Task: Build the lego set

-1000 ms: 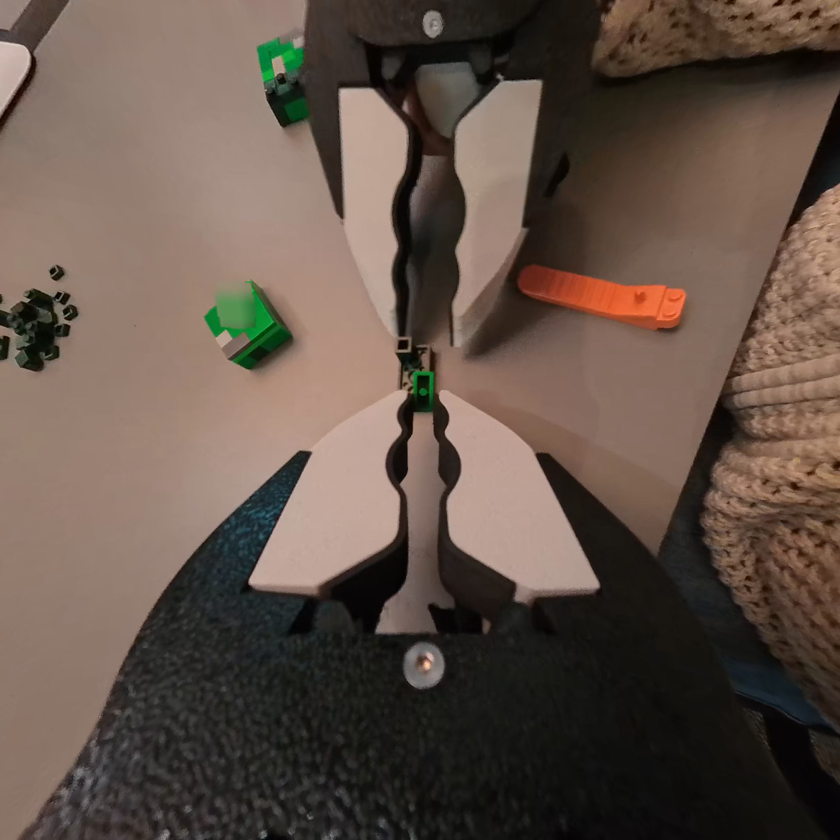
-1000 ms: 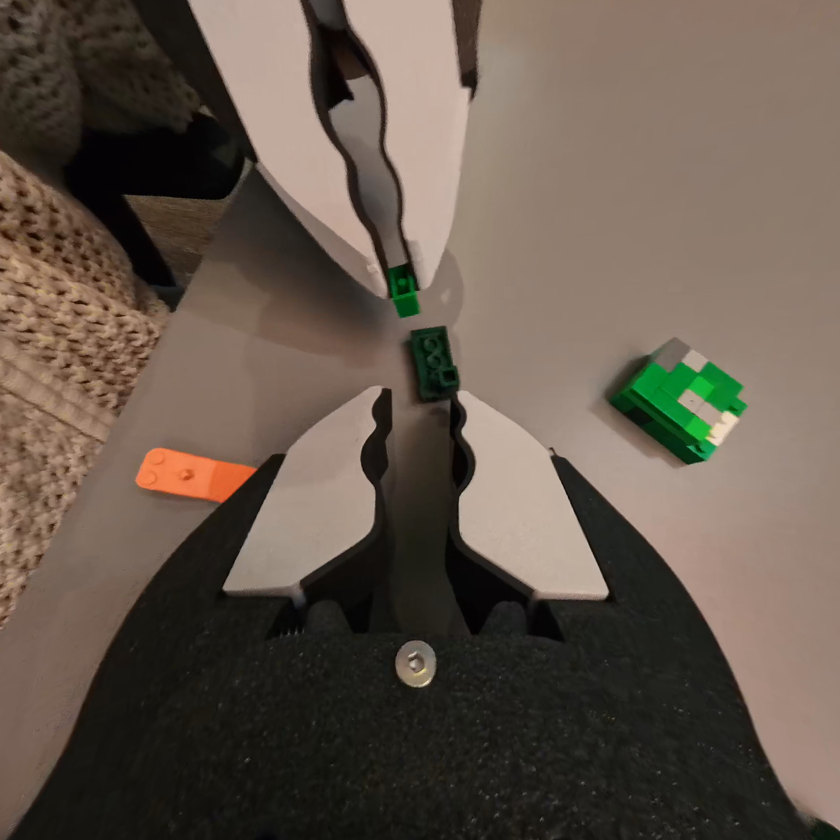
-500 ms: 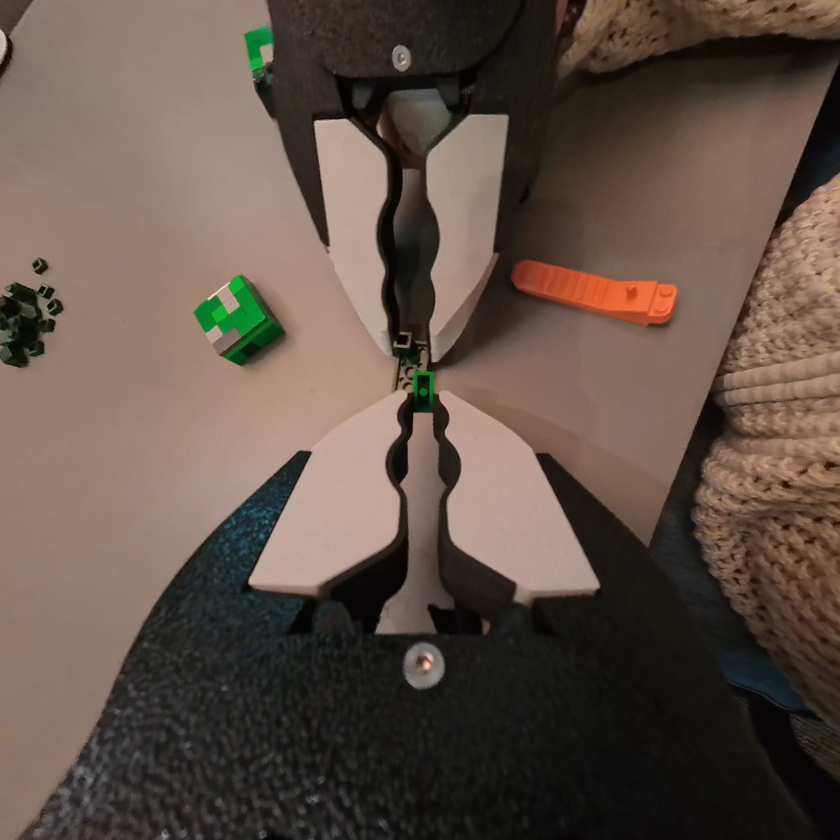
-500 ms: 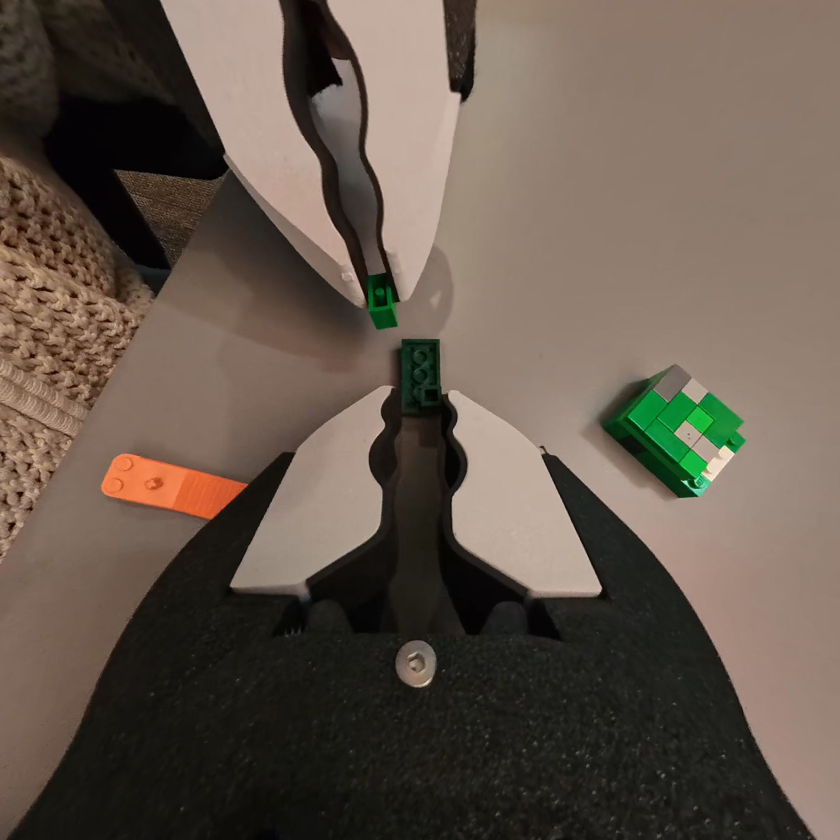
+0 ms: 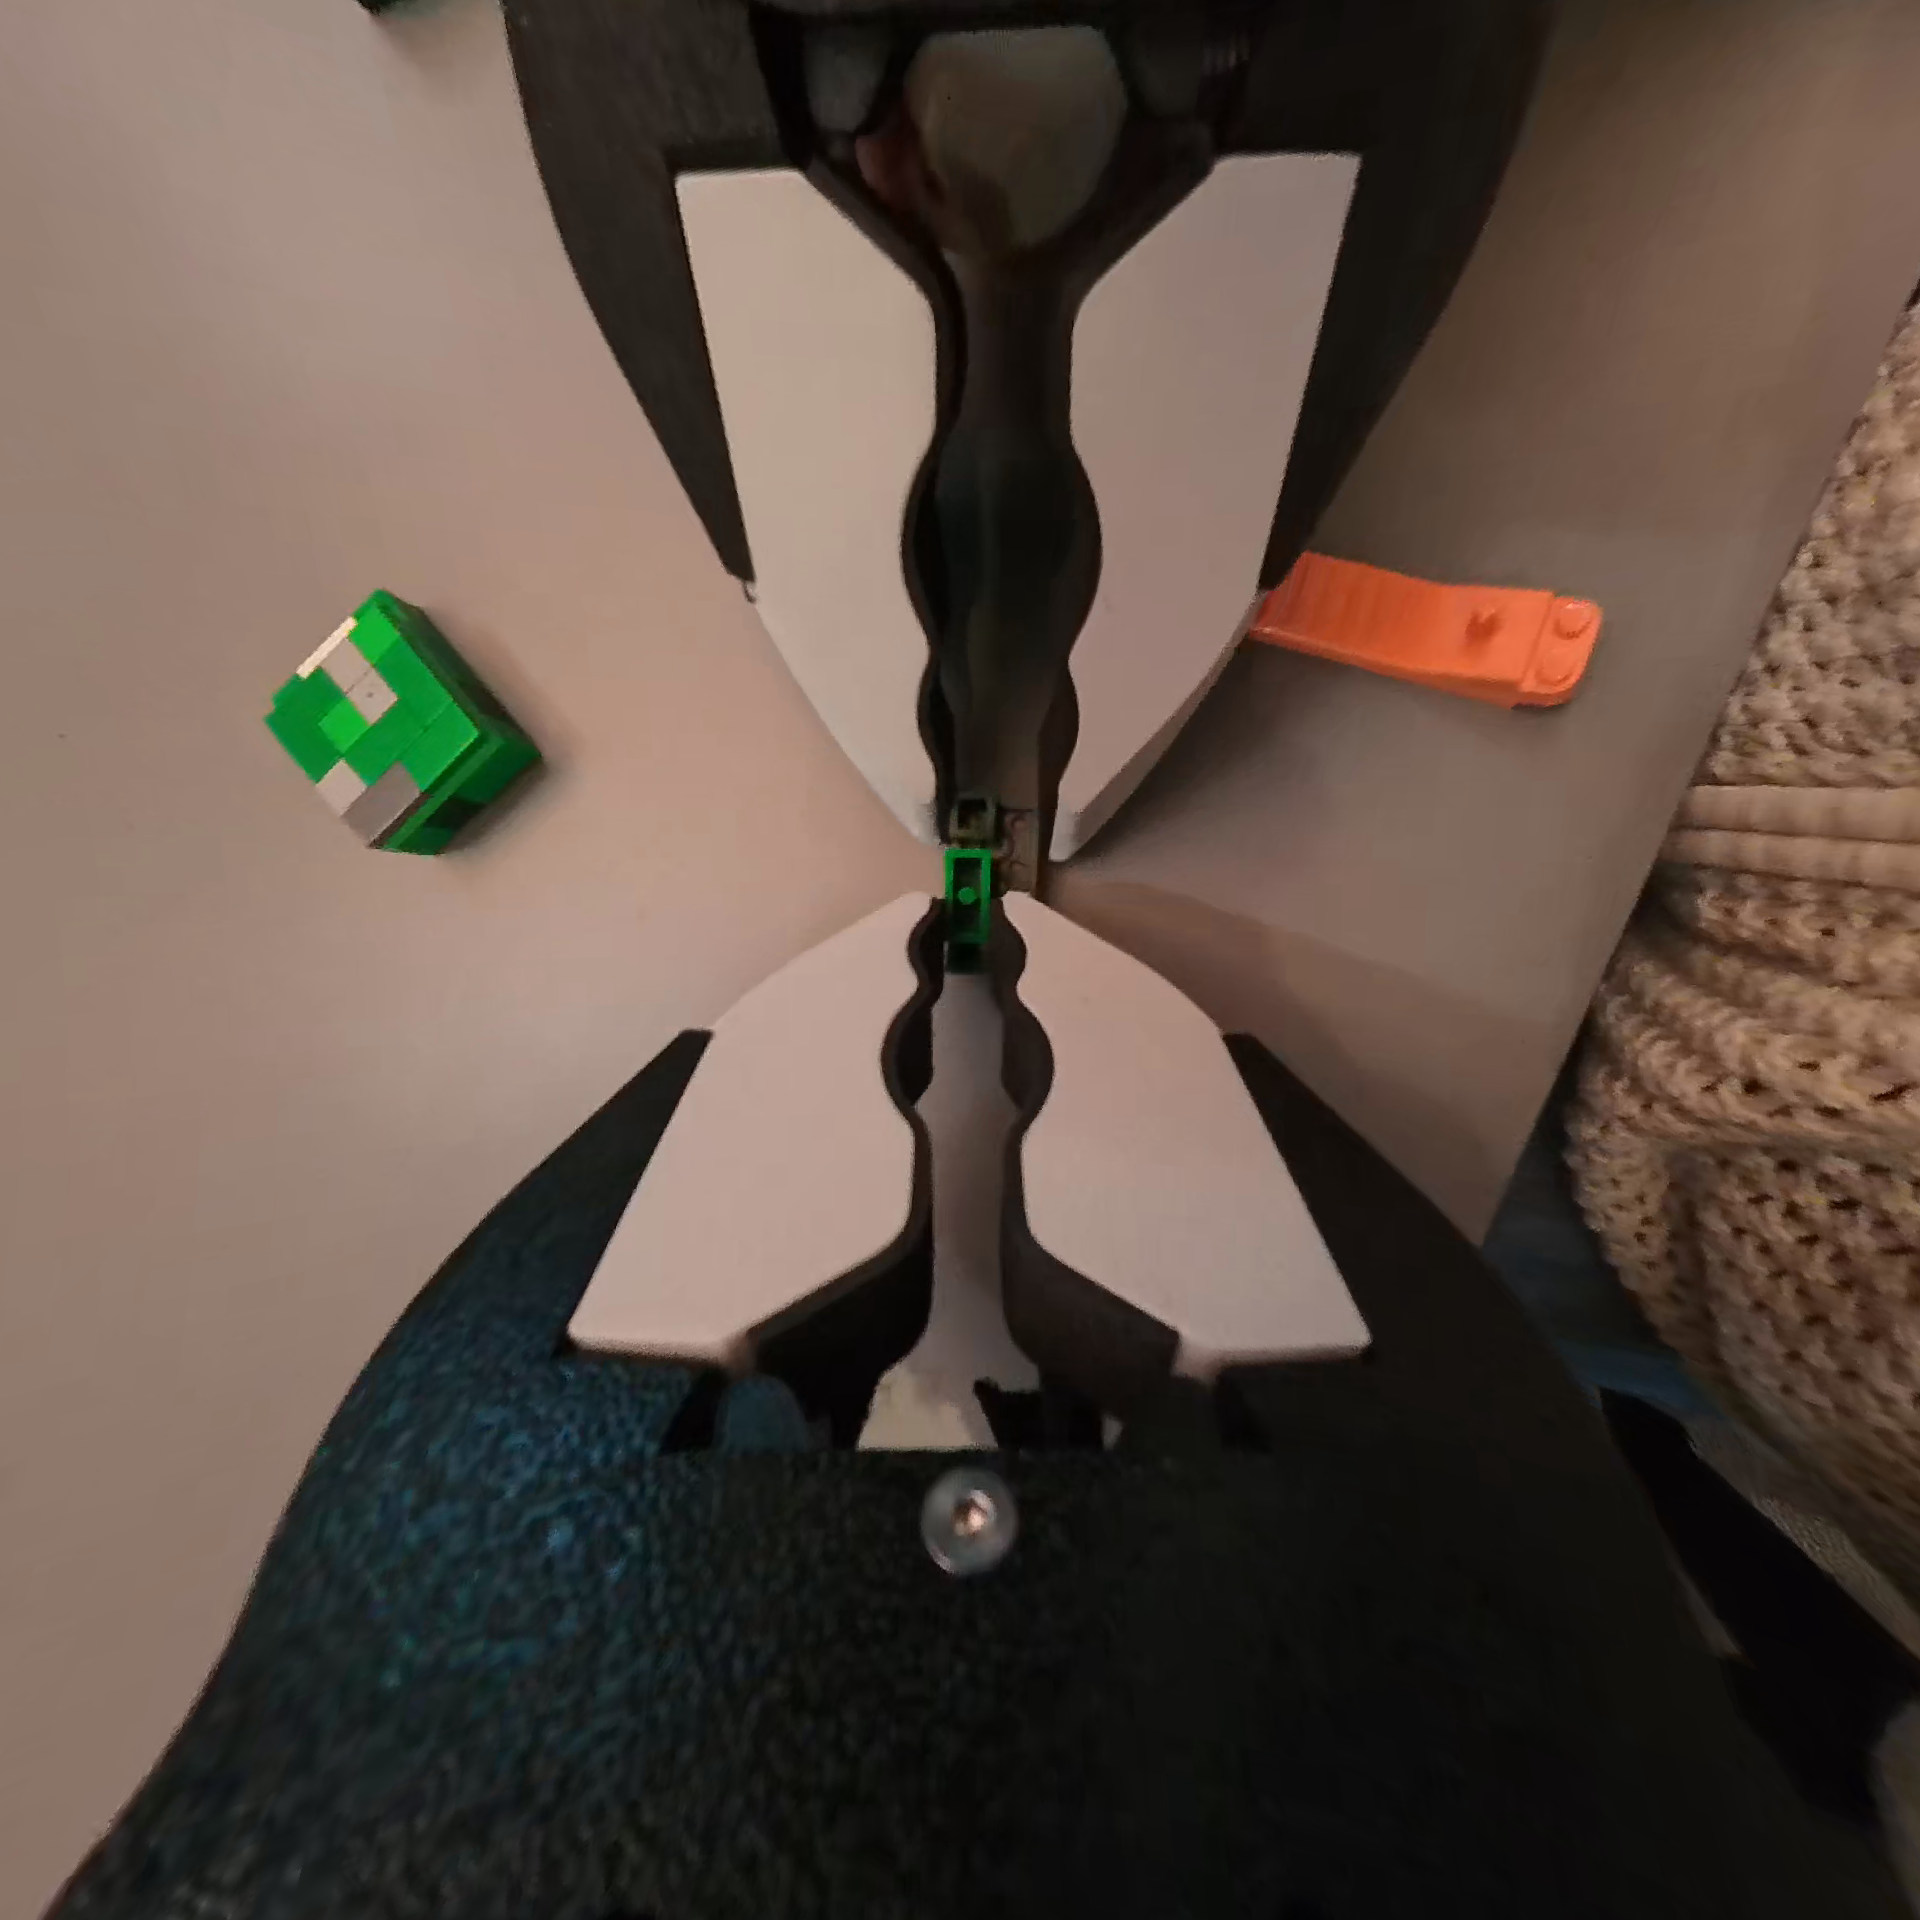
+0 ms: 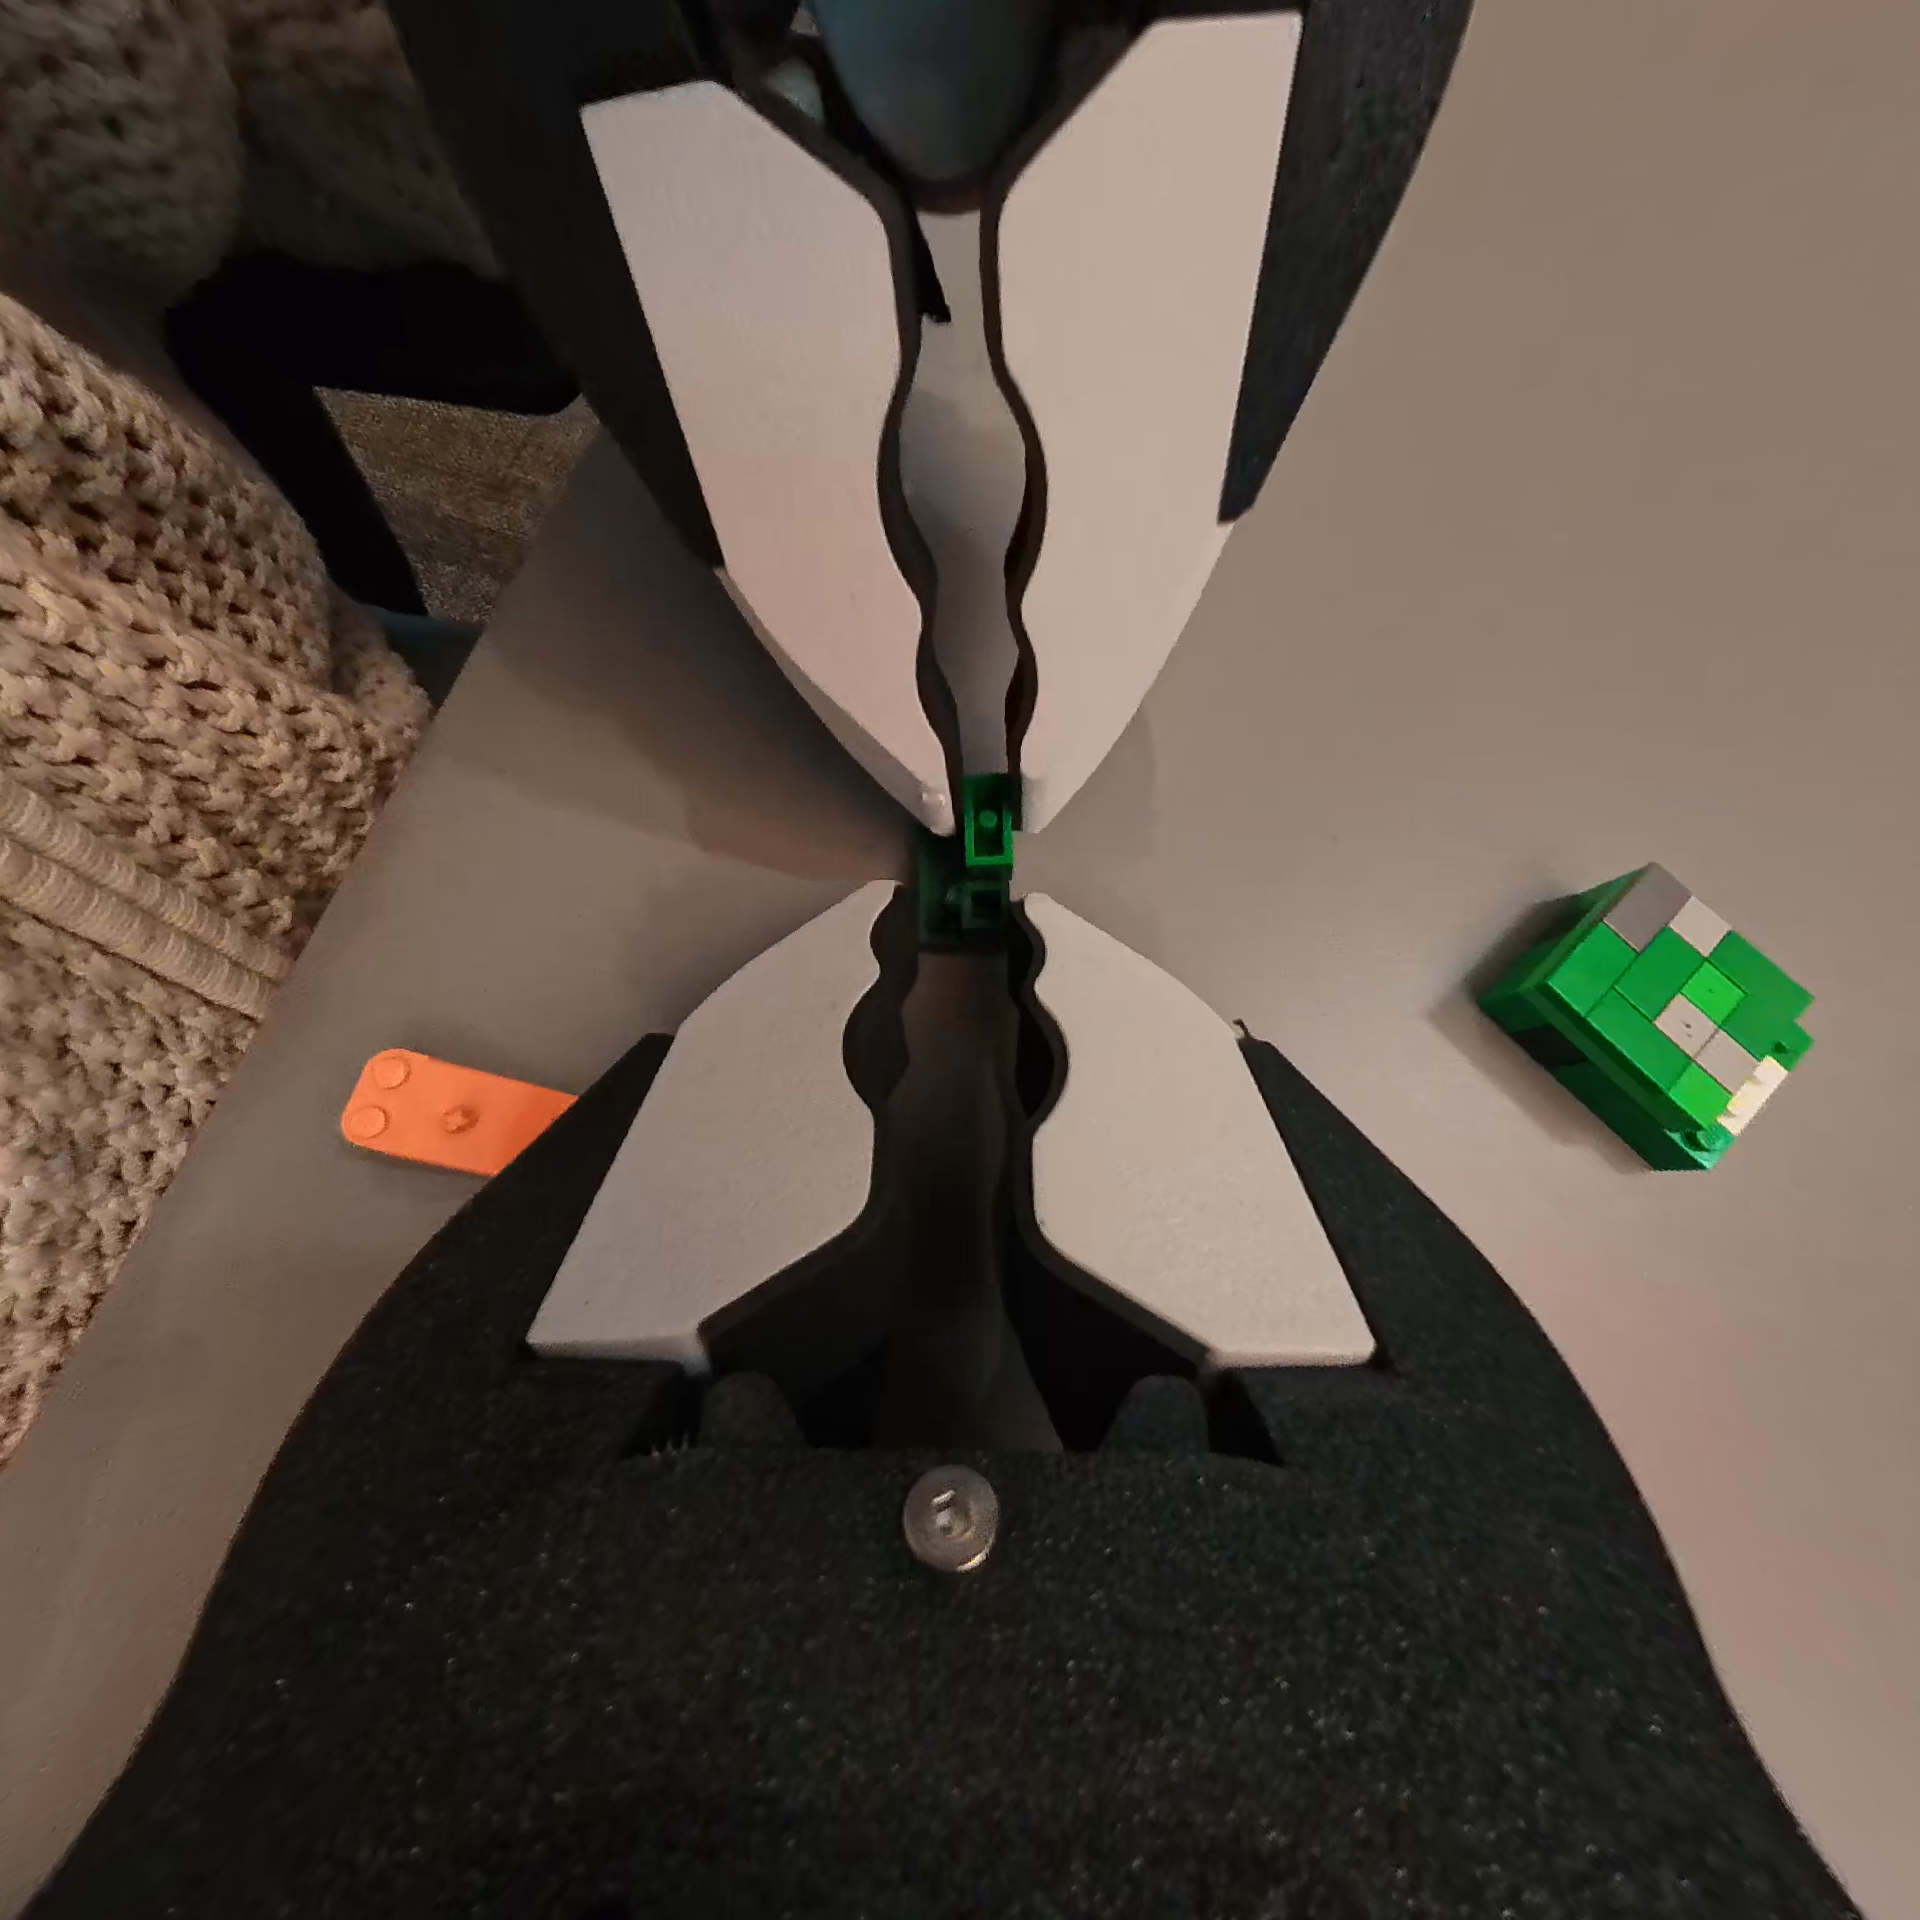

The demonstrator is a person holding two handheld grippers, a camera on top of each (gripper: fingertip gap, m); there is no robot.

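**Two small green pieces meeting tip to tip; most of the build not yet in view**

Left to right, as seen from the left wrist view:

- Finished green-and-grey block (image 5: 400, 722) sits alone on the grey table (image 5: 208, 1039), well apart from the work. It looks like one completed sub-assembly.
- Centre: left gripper (image 5: 966, 925) is clamped on a bright green brick (image 5: 968, 899), which sticks out past the fingertips. Facing it, the right gripper (image 5: 992, 831) is closed on a dark green plate (image 5: 977, 821). The two pieces touch or nearly touch; whether the studs have seated I cannot tell.
- Right: orange brick separator (image 5: 1434, 644) lies flat on the table, partly behind the right gripper and out of use. Beyond the table edge, a cream knitted fabric (image 5: 1766, 935).

The right wrist view confirms it: the bright green brick (image 6: 987, 826) overlaps the far end of the dark green plate (image 6: 961, 904), and the plate is held between the right gripper's (image 6: 961, 899) tips.

Judgement on progress: one block done, a second just begun with a small piece being added to its plate. The join appears to need a firm press. Further loose parts are out of frame, so what is left cannot be counted.
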